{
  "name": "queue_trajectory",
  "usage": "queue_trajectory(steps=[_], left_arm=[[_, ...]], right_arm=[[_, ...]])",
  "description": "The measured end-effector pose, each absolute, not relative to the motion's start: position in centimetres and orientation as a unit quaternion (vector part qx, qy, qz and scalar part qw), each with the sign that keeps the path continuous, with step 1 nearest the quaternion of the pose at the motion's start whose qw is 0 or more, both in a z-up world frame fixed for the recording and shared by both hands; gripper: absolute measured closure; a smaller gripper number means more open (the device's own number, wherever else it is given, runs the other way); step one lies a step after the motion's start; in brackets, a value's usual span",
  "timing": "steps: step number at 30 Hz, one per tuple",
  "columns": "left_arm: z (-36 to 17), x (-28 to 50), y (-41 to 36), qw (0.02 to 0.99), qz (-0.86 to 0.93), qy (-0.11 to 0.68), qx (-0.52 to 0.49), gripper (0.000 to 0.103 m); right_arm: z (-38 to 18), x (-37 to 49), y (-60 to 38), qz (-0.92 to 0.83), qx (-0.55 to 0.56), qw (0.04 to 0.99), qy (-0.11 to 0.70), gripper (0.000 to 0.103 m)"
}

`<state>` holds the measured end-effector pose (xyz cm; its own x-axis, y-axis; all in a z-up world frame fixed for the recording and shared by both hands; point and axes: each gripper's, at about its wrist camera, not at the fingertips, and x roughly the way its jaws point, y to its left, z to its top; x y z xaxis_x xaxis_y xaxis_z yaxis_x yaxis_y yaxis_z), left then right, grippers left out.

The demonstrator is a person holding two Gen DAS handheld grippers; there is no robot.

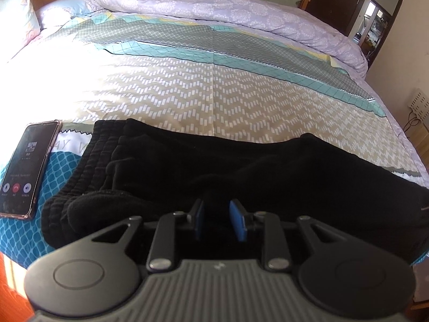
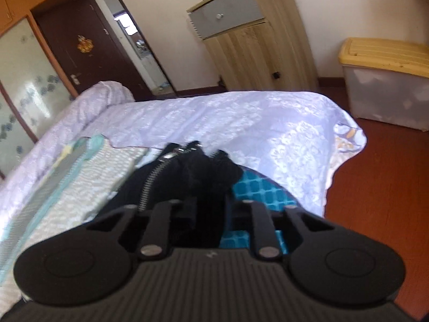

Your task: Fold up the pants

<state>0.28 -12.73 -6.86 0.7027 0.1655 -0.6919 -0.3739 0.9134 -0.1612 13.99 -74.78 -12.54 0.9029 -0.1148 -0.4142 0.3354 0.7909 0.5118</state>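
- Pants, black soft fleece with a ribbed elastic waistband (image 1: pixel 187 161), are lying across the near edge of the patterned bedspread (image 1: pixel 214 94), waistband toward the phone side.
- Left gripper (image 1: pixel 217 214) is clamping a bunched ridge of the fabric between its blue pads (image 1: pixel 237 222).
- Right gripper (image 2: pixel 209 214) is pinching a gathered end of the black cloth beside a silver zipper (image 2: pixel 150 179); its fingertips are buried in the cloth.
- Risk, judged: each grip may be catching only some layers, so the lower layers could be slipping out during a lift and leaving a crooked fold; the zipper could be snagging the fleece.
- Black smartphone with a lit call screen (image 1: pixel 24 169) is lying just beside the waistband; dragging cloth could be pushing it off the bed.
- Rumpled lilac quilt (image 1: pixel 214 8) is occupying the far side, well apart.
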Motion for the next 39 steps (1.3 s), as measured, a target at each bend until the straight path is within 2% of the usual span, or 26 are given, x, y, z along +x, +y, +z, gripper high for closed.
queue_trajectory(steps=[6, 9, 11, 14, 17, 18, 19, 20, 21, 26, 30, 32, 34, 36, 38, 39], left_arm=[[-6.7, -0.5, -12.4, 0.914, 0.142, 0.345, -0.158, 0.08], [-6.8, -0.9, -12.3, 0.915, 0.139, 0.343, -0.162, 0.08], [-7.0, -1.2, -12.1, 0.914, 0.136, 0.343, -0.166, 0.08], [-7.2, -1.7, -11.7, 0.914, 0.133, 0.341, -0.174, 0.08], [-6.9, -2.7, -11.1, 0.918, 0.127, 0.33, -0.179, 0.08], [-6.7, -3.2, -10.9, 0.921, 0.125, 0.323, -0.178, 0.079], [-6.4, -3.9, -10.6, 0.925, 0.122, 0.313, -0.179, 0.078], [-6.1, -4.6, -10.2, 0.928, 0.118, 0.302, -0.182, 0.075], [-5.7, -5.4, -9.8, 0.932, 0.11, 0.288, -0.189, 0.071], [-4.8, -8.9, -7.8, 0.938, 0.122, 0.245, -0.213, 0.067], [-5.3, -10.8, -5.6, 0.926, 0.159, 0.24, -0.244, 0.065], [-5.6, -11.5, -4.8, 0.92, 0.172, 0.241, -0.257, 0.065], [-6.0, -12.3, -3.7, 0.912, 0.178, 0.24, -0.281, 0.062], [-6.5, -13.2, -2.8, 0.904, 0.183, 0.237, -0.306, 0.046], [-7.3, -13.6, -2.1, 0.895, 0.172, 0.231, -0.34, 0.042], [-7.8, -13.5, -1.6, 0.888, 0.158, 0.229, -0.367, 0.035]], right_arm=[[-7.6, 11.8, -68.3, -0.017, 0.23, 0.963, 0.143, 0.093], [-6.0, 10.2, -63.3, 0.089, 0.149, 0.976, 0.134, 0.093], [-6.2, 9.4, -59.8, 0.168, 0.09, 0.97, 0.15, 0.093], [-9.0, 9.7, -55.1, 0.273, 0.04, 0.932, 0.233, 0.092], [-11.9, 9.8, -51.4, 0.292, -0.026, 0.91, 0.295, 0.08], [-11.9, 9.3, -51.1, 0.286, -0.042, 0.914, 0.284, 0.073], [-11.4, 8.9, -51.1, 0.3, -0.045, 0.912, 0.275, 0.057], [-10.7, 8.7, -51.6, 0.317, -0.031, 0.909, 0.269, 0.054], [-9.9, 8.5, -52.0, 0.33, -0.015, 0.907, 0.261, 0.055], [-7.2, 8.4, -52.4, 0.345, 0.054, 0.91, 0.223, 0.056], [-8.5, 11.0, -51.2, 0.315, 0.098, 0.909, 0.257, 0.074], [-11.0, 12.0, -48.8, 0.282, 0.056, 0.901, 0.324, 0.074], [-11.5, 10.6, -47.0, 0.267, -0.004, 0.914, 0.305, 0.07], [-10.4, 10.0, -45.8, 0.266, -0.022, 0.916, 0.299, 0.069], [-8.5, 9.3, -45.8, 0.302, 0.015, 0.917, 0.26, 0.069], [-7.8, 9.1, -45.5, 0.317, 0.03, 0.915, 0.248, 0.069]])
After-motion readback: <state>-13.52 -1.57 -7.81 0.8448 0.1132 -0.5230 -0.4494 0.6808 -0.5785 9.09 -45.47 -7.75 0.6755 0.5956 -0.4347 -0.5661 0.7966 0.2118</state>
